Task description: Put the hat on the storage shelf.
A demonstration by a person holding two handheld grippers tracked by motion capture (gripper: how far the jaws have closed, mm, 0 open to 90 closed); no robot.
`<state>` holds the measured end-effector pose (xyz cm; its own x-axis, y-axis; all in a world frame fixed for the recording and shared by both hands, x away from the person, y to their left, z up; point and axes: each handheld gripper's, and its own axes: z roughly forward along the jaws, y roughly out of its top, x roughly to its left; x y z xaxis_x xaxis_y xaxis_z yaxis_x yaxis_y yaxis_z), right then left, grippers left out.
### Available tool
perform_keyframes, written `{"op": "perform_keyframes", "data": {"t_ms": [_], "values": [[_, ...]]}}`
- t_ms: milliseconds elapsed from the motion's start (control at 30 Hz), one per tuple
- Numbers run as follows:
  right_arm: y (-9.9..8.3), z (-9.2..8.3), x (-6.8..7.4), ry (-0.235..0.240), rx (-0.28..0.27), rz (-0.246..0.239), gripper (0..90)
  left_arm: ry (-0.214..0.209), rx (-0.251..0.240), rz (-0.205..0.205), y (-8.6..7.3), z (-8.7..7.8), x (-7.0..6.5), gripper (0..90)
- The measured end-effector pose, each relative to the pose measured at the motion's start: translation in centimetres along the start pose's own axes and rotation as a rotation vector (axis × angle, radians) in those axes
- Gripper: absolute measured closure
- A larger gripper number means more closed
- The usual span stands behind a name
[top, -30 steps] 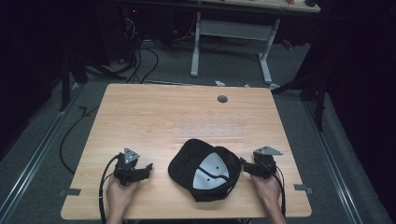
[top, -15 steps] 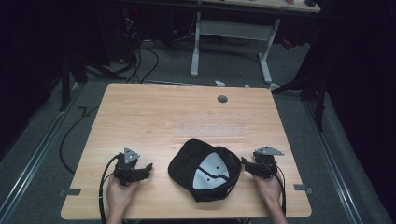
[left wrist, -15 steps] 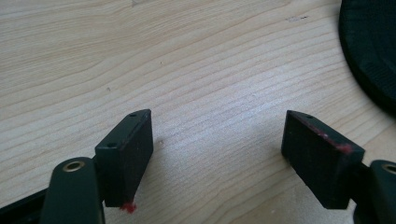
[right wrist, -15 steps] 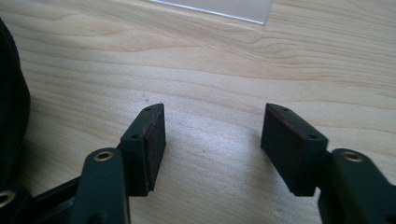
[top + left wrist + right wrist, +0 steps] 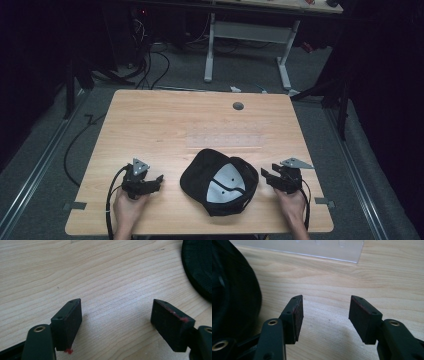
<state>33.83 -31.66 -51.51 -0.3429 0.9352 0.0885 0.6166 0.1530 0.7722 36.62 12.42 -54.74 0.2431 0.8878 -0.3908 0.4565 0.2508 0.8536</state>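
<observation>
While the upturned black fabric cap [image 5: 220, 181] lay on the wooden counter [image 5: 165, 125] between them, left tool [image 5: 159, 178] and right tool [image 5: 263, 174] gaped empty; a good grasp likely required pinching opposite rim edges.

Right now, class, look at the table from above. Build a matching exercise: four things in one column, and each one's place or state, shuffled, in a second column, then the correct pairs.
Things
1. black cap
2. left gripper
3. clear plastic strip
4. round hole

Places or states
A. flat on the wood just beyond the cap
B. near the table's far edge
C. upside down, pale lining showing, between the two grippers
D. jaws open over bare wood, left of the cap

Pairs: 1-C, 2-D, 3-A, 4-B
</observation>
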Motion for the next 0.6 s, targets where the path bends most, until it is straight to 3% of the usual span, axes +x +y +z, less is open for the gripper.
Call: {"op": "perform_keyframes", "data": {"t_ms": [333, 600], "values": [[0.7, -2.1, 0.0, 0.052, -0.076, 0.040, 44.8, 0.000, 0.001, 0.001, 0.0, 0.0, 0.0, 25.2], [1.8, -3.8, 0.9, 0.095, -0.130, 0.009, 42.5, 0.000, -0.001, -0.002, 0.0, 0.0, 0.0, 25.2]]}}
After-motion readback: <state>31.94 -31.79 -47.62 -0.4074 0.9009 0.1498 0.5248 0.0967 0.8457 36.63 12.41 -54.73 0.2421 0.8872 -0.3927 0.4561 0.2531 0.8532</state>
